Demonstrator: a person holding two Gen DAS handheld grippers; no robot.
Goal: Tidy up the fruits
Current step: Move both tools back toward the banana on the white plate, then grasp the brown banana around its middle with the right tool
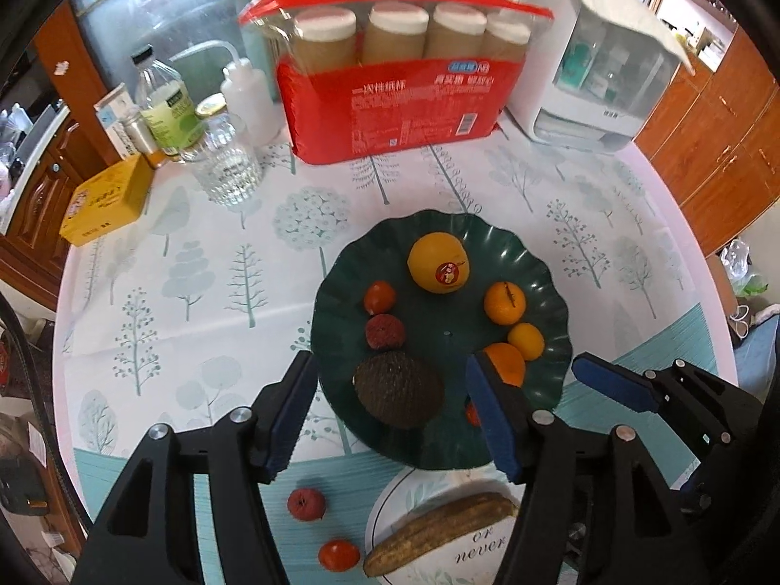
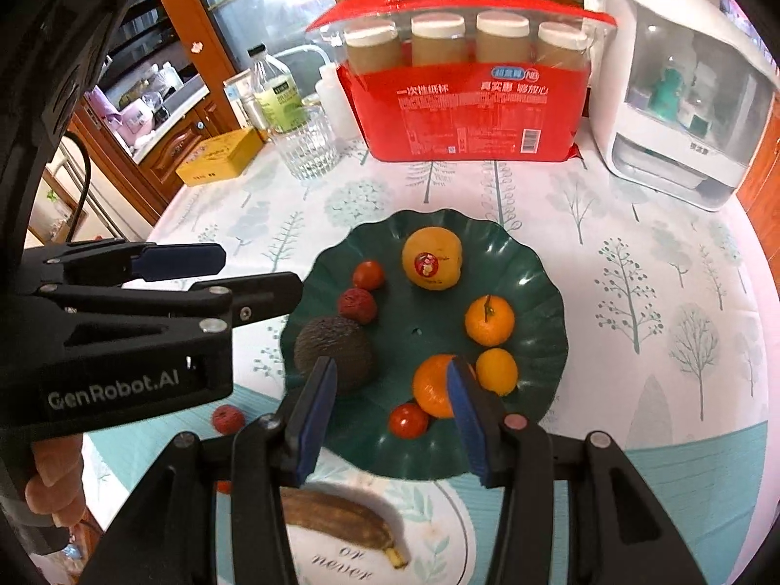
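Note:
A dark green scalloped plate [image 1: 546, 287] [image 2: 541, 292] holds a large yellow orange [image 1: 438, 263] [image 2: 431, 258], several small oranges [image 1: 504, 303] [image 2: 489, 320], cherry tomatoes [image 1: 380, 297] [image 2: 408, 420], a lychee [image 1: 385, 332] [image 2: 357, 305] and a dark avocado [image 1: 399, 390] [image 2: 336, 346]. A brown banana [image 1: 438, 531] [image 2: 341, 519], a lychee [image 1: 305, 504] [image 2: 227, 419] and a tomato [image 1: 339, 555] lie on the table in front of the plate. My left gripper [image 1: 390, 419] is open and empty above the plate's near edge. My right gripper [image 2: 390, 419] is open and empty over the plate's front.
A red pack of paper cups [image 1: 404, 73] [image 2: 468, 83], a white appliance [image 1: 599, 58] [image 2: 682, 87], a glass [image 1: 224, 165] [image 2: 309, 146], bottles [image 1: 165, 107] and a yellow box [image 1: 107, 200] [image 2: 219, 156] stand at the back of the round table.

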